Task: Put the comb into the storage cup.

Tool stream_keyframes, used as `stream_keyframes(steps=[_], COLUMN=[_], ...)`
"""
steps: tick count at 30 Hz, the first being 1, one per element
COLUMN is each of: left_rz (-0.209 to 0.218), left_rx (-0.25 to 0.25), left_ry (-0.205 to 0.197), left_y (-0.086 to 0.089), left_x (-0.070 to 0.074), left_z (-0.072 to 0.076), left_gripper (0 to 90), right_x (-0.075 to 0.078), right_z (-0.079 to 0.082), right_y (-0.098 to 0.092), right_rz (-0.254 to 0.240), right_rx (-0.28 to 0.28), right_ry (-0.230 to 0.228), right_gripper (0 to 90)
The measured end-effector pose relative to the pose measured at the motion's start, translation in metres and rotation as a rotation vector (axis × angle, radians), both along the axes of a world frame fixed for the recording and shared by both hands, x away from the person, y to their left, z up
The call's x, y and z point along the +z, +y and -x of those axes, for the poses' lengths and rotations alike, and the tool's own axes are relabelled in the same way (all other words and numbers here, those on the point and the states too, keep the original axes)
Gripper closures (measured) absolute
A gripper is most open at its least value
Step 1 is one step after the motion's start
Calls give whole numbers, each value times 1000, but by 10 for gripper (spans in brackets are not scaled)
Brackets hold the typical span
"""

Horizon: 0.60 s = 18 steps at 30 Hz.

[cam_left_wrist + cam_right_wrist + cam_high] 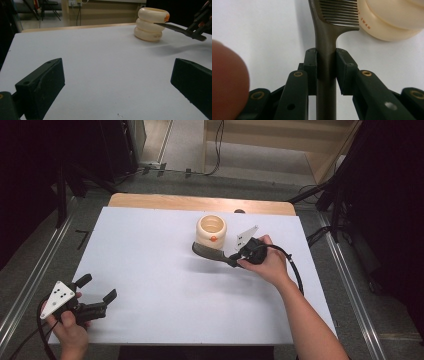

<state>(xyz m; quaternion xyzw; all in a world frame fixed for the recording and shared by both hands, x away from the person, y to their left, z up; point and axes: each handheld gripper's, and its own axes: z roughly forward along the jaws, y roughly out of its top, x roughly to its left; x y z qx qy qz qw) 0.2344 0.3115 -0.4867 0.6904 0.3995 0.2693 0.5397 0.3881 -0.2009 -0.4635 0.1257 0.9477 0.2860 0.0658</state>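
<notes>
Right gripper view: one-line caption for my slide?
Right gripper clamps the comb by its handle beside the cream holder.

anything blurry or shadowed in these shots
Right gripper view: a fingertip at the left edge is a soft, out-of-focus blob, while the comb is sharp. Left gripper view: the comb throws a soft shadow on the table. High view: evenly lit, dark surroundings.
</notes>
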Motion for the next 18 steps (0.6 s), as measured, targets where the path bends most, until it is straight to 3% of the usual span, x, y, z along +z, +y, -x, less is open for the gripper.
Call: stream_keyframes(steps=[8, 18], left_rz=[-3, 4], left_rx=[-19, -67], left_ry=[5, 0], left_y=[-11, -38], left_x=[8, 23], left_z=[-2, -7], left_gripper=[0, 0], right_x=[7, 14], right_z=[11, 26], right_y=[-6, -15], right_rz=[-70, -176], right_rx=[-36, -105], right_ry=[-34, -69], right_gripper=[707, 706])
